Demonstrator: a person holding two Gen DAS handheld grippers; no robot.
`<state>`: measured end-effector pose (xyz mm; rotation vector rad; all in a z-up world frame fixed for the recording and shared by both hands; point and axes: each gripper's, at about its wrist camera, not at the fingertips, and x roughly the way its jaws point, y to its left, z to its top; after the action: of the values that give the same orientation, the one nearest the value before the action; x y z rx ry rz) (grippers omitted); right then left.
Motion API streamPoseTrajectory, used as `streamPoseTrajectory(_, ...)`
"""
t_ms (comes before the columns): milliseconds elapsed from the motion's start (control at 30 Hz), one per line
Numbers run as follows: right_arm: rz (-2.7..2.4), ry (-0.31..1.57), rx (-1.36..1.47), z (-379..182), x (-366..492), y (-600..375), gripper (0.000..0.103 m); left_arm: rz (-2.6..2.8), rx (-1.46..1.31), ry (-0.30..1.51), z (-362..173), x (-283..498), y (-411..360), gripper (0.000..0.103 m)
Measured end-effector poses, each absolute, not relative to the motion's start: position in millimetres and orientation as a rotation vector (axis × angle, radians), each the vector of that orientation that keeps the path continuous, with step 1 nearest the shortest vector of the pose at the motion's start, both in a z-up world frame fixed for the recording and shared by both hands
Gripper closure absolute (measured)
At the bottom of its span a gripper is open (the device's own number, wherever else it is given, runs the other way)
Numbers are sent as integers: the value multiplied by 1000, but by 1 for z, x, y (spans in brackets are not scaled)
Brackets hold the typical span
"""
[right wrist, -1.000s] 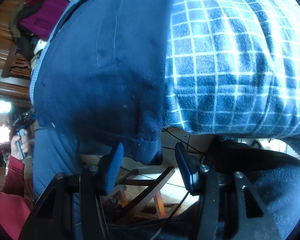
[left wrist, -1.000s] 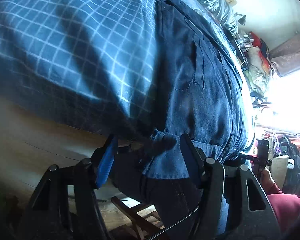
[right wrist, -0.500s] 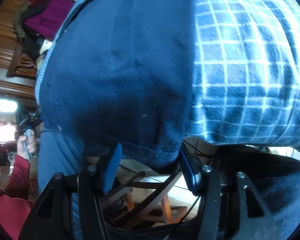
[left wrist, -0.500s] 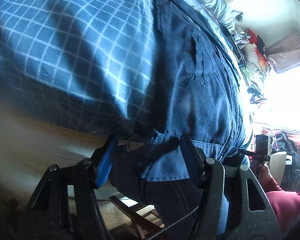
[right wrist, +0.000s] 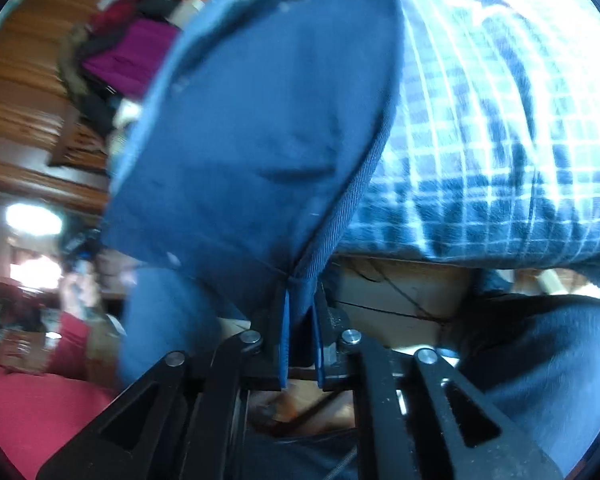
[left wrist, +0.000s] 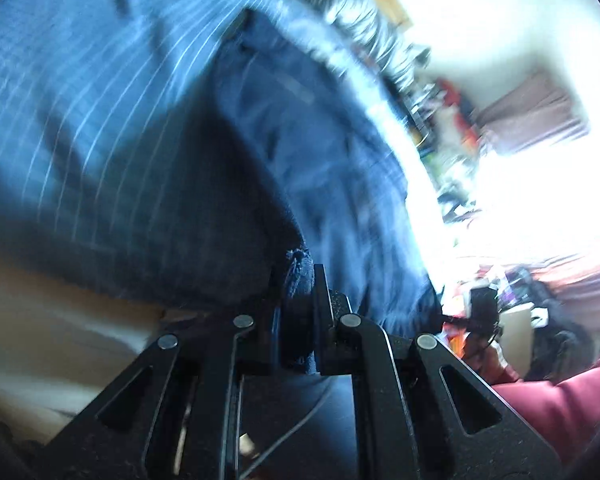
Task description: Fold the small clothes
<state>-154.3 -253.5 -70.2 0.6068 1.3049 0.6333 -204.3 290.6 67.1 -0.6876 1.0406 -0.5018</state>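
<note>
Left gripper: the left gripper (left wrist: 300,300) is clenched on a near corner of the dark blue garment (left wrist: 324,152); its jaws have just been closing, and a tuft of the cloth's edge sticks up between the pads.
Right gripper: the right gripper (right wrist: 300,316) grasps the other near corner of the same dark blue garment (right wrist: 260,132); its jaws have just been closing too, and the hemmed corner is pinched between the blue pads (right wrist: 285,340).
Garment: it runs away from both grippers toward the far side, its near edge raised where it is pinched and the rest lying on the checked blanket (left wrist: 80,128); in the right wrist view a seam runs along its right edge.
Blanket: blue with a white grid, it lies under the garment and spreads out beside it (right wrist: 500,140).
Person: a red sleeve (left wrist: 560,404) shows low at the right of the left wrist view, and dark trousers (right wrist: 540,360) at the lower right of the right wrist view.
Far side: blurred heaps of clothes, one magenta piece (right wrist: 132,60), and wooden panelling (right wrist: 24,92).
</note>
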Motion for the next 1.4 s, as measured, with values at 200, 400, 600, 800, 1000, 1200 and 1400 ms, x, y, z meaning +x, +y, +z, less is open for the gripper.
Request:
streamPoseTrajectory(200, 689, 1129, 785, -14, -146, -280, 92, -532, -829, 862, 98, -189, 297, 92)
streamPoseTrajectory(400, 696, 980, 839, 29, -107, -293, 92, -518, -871, 725, 134, -136, 291, 92)
streamPoseTrajectory(600, 657, 864, 839, 63, -11, -309, 92, -503, -832, 677, 162, -52, 285, 91)
streamPoseTrajectory(800, 641, 851, 801, 72, 103, -314, 92, -473, -822, 698, 156, 41, 277, 91)
streamPoseTrajectory(1000, 595, 918, 764, 43, 218, -314, 91, -386, -831, 784, 108, 121, 276, 84)
streamPoseTrajectory(1200, 412, 1046, 734, -36, 288, -316, 77, -57, -700, 1089, -1, 174, 282, 56)
streamPoseTrajectory(1400, 387, 1083, 574, -64, 288, -285, 62, -146, -558, 941, 39, 128, 280, 51)
